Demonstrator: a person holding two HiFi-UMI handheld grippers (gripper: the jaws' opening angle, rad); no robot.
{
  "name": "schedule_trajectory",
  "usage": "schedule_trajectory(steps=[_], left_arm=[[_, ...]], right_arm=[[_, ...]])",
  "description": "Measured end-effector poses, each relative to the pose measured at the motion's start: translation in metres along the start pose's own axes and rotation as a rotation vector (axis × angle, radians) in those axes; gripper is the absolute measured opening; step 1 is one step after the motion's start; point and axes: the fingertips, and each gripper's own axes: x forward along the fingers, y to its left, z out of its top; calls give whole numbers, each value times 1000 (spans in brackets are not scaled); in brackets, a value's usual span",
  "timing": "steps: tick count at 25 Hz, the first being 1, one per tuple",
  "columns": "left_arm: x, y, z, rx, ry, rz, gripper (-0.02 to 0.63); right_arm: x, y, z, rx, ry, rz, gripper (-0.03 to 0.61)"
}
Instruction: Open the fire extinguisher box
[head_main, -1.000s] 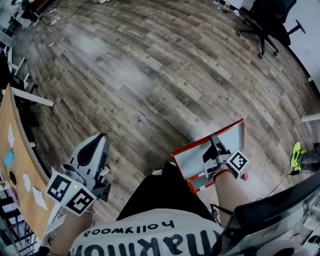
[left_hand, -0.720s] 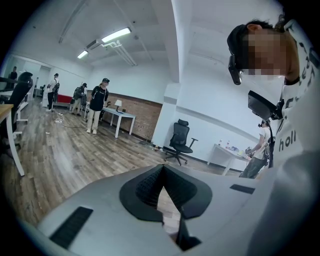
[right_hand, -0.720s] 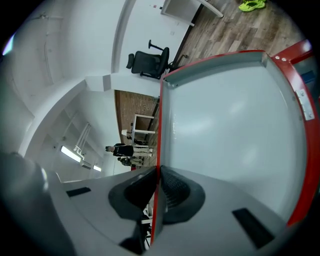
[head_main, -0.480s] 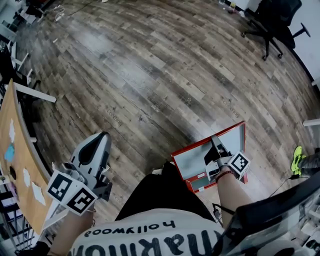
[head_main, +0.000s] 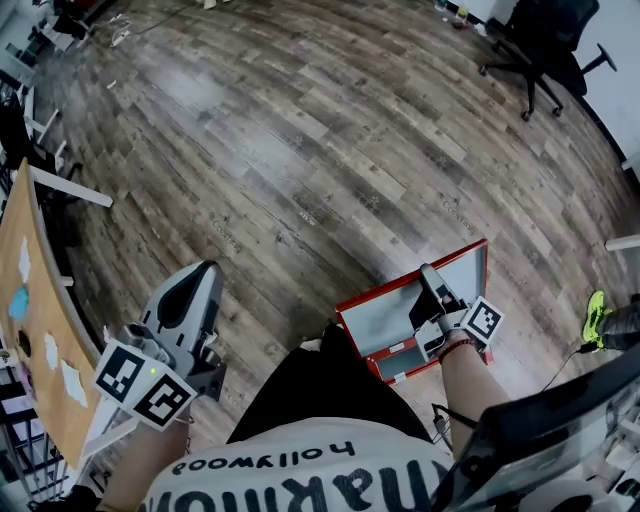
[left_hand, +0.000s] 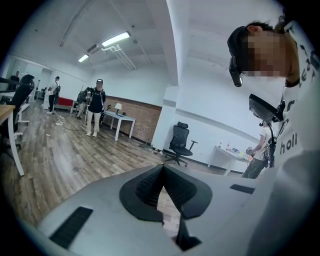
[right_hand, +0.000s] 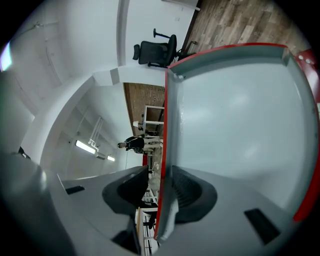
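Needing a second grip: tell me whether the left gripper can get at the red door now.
Probably not from there: the person's lap lies between the left gripper and the red door.

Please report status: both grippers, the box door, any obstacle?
Left gripper shut, empty, held aside. Right gripper jaws just been opening, red edge of box door between them, not clamped. Door looks open. No obstacle seen.

left claw (head_main: 205, 272) grey | shirt (head_main: 300, 482) white, black lettering | wristband (head_main: 452, 345) red
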Motion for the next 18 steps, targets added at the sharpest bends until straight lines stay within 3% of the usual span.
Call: schedule_trajectory(steps=[6,8,9,11,14,18], left_arm=[[-8,-21,2,-11,-17,-74,6],[-11,-30,6,-1,-37,-123,6],[-13,-34,8,7,-48,-151,6],[-24,-42,9,8,-67,-199,6],[-56,-57,5,-27,-77,-269,6],[-110,-78,-4,-8,-64,-354,6]], right_arm=[[-52,-2,11,2,-97,-79,135],[-79,4,16,-60,-138,-102,86],[-91,12,17,-110,-152,-102,45],[-109,43,9,-235,-153,-71,23],[-135,112,-23,-448,-141,1,18],[-180,193,-73,-707,-199,26,18]])
